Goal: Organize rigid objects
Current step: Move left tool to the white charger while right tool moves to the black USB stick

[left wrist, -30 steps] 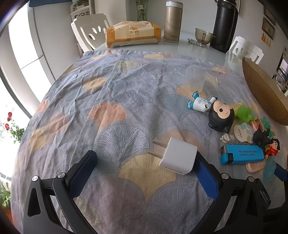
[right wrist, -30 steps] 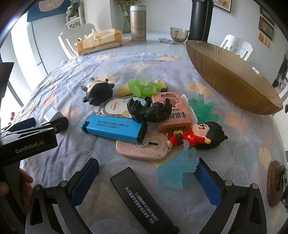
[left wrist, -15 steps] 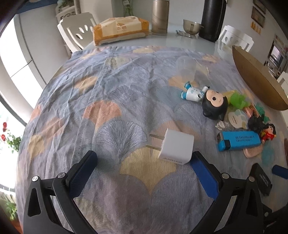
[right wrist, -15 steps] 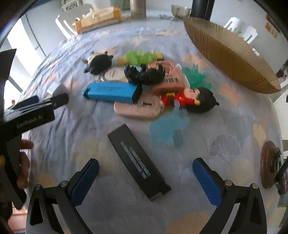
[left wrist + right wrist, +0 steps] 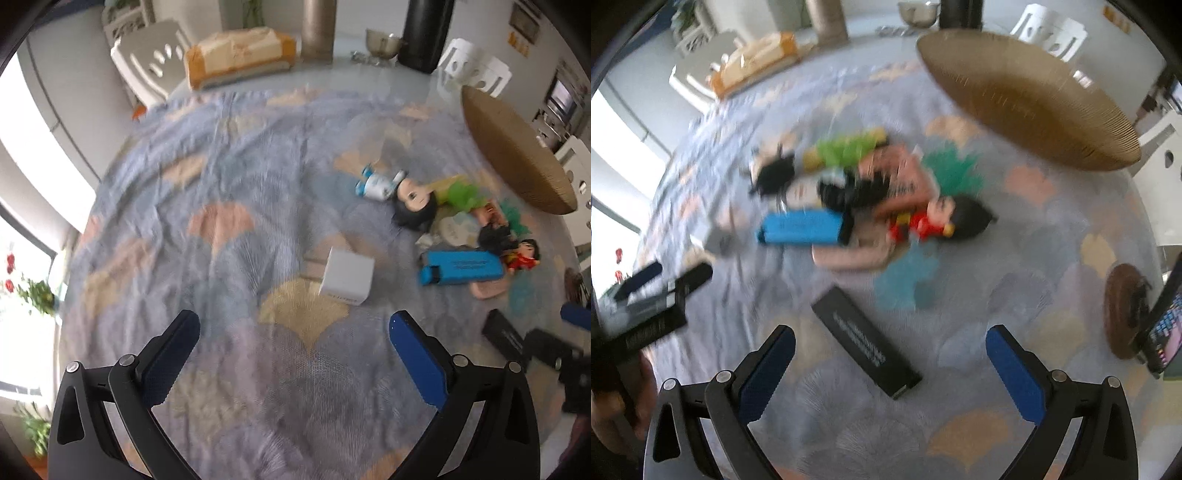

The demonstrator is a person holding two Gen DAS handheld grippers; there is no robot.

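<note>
A white plug charger (image 5: pixel 346 276) lies on the patterned cloth, beyond my open, empty left gripper (image 5: pixel 293 334). A black flat box (image 5: pixel 865 338) lies on the cloth between and just past the fingers of my open, empty right gripper (image 5: pixel 890 350); it also shows in the left wrist view (image 5: pixel 505 334). Further off is a pile: a blue box (image 5: pixel 802 229), a red-clothed doll (image 5: pixel 938 221), a black figure (image 5: pixel 857 190), a pink box (image 5: pixel 897 177), green plastic pieces (image 5: pixel 849 149). The blue box (image 5: pixel 461 266) and a blue-white doll (image 5: pixel 399 192) show in the left wrist view. Both views are blurred.
A large brown ribbed bowl (image 5: pixel 1027 99) stands at the back right of the table. A tissue pack (image 5: pixel 240 55), a steel flask (image 5: pixel 317 26), a black jug (image 5: pixel 424 33) and a small metal bowl (image 5: pixel 382 38) stand at the far edge. A round brown coaster (image 5: pixel 1126 310) lies right.
Both grippers have risen and pulled back from the table, so the charger and the black box look smaller and further away. Both stay open and empty.
</note>
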